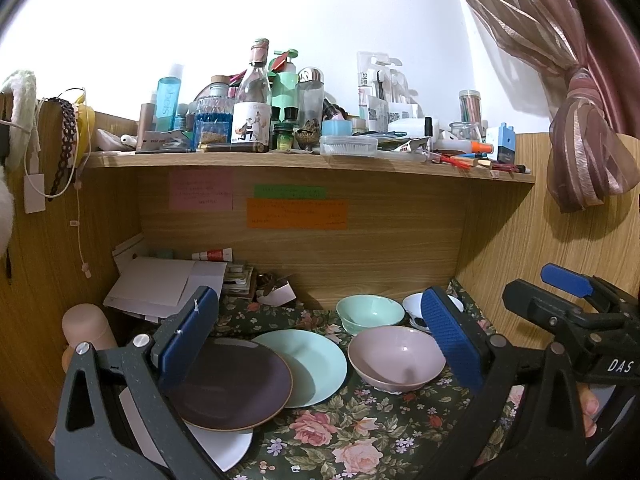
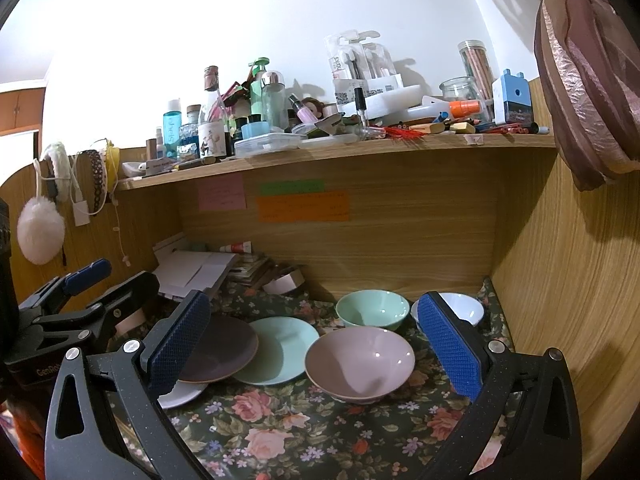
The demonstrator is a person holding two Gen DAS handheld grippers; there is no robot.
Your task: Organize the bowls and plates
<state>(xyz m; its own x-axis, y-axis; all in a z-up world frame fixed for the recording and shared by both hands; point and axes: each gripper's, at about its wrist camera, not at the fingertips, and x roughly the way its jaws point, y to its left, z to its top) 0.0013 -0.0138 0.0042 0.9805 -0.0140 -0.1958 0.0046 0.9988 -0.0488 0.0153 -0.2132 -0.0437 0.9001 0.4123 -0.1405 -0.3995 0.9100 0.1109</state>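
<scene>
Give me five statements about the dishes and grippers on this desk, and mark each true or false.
1. The dark purple plate overlaps the mint plate. True.
2. The pink bowl is stacked inside the mint bowl. False: the pink bowl sits on the floral cloth in front of the mint bowl.
3. Both the left gripper and the right gripper are open and hold nothing. True.
4. Only two bowls are on the desk. False: there are three, including a white bowl in the back right corner.
5. A white plate lies partly under the dark purple plate. True.
</scene>
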